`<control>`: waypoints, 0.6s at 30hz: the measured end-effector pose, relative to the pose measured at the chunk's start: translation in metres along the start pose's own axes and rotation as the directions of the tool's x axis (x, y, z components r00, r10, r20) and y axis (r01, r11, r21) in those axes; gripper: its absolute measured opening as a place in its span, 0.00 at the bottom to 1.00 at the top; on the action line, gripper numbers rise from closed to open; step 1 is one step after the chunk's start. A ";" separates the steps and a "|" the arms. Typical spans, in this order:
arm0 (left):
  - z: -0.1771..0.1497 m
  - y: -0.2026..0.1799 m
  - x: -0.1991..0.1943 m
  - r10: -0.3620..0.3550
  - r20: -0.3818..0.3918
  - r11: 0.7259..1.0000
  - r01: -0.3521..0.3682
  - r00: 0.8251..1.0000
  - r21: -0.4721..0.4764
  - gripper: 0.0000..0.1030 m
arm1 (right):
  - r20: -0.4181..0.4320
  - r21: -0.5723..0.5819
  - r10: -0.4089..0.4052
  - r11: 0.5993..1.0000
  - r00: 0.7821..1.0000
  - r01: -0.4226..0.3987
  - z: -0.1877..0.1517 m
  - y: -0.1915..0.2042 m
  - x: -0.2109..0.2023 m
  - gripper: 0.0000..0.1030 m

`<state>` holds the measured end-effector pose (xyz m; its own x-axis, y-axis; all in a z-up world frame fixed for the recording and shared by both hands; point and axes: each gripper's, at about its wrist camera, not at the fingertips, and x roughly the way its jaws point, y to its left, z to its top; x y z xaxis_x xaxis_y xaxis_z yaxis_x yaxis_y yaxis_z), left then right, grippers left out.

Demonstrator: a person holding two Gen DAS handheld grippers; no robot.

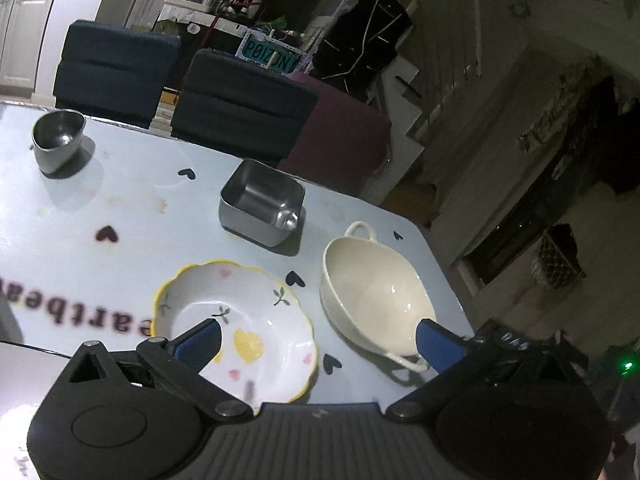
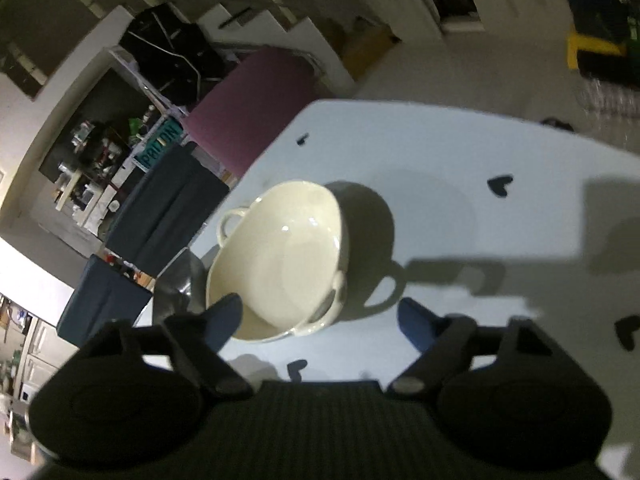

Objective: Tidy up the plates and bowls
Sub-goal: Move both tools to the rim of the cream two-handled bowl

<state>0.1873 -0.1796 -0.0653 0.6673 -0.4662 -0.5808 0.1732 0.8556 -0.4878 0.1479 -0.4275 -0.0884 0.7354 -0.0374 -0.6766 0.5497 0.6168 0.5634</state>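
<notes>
Your left wrist view looks down across the table [image 1: 120, 208]. Your right sits closer, rolled. Both share the cream bowl [image 1: 372, 292]

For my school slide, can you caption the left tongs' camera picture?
Open left tongs above a flowery dish and cream bowl.

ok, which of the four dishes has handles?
The cream bowl by the table's corner: loop handles at both ends. The floral plate and two steel containers have none.

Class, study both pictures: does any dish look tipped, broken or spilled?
Yes: the small round metal bowl at the far left of the table leans to one side. The cream bowl, flowered plate and square metal dish sit flat, unbroken; nothing spilled.
</notes>
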 end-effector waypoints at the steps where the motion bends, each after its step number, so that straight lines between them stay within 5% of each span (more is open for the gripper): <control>1: 0.001 0.001 0.002 -0.006 0.002 1.000 0.006 1.000 -0.008 0.95 | -0.010 0.003 -0.002 1.000 1.000 0.002 0.000 0.000 0.006 0.72; 8: 0.006 0.010 0.010 -0.039 0.005 0.998 0.039 0.999 -0.056 0.79 | -0.070 0.087 -0.007 0.996 0.998 0.013 -0.001 0.003 0.031 0.40; 10: 0.006 0.011 0.011 -0.045 0.003 0.997 0.045 0.999 -0.056 0.74 | -0.081 0.100 -0.017 0.995 0.997 0.025 -0.002 0.004 0.034 0.22; 18: 0.004 0.000 0.023 -0.080 -0.046 0.997 0.081 0.996 0.013 0.60 | -0.069 -0.083 -0.130 0.989 0.989 0.124 0.001 0.025 0.024 0.14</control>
<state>0.2060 -0.1893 -0.0764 0.6171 -0.5433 -0.5692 0.2362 0.8180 -0.5245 0.1799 -0.4132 -0.0903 0.6289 -0.0627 -0.7749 0.6018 0.6703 0.4342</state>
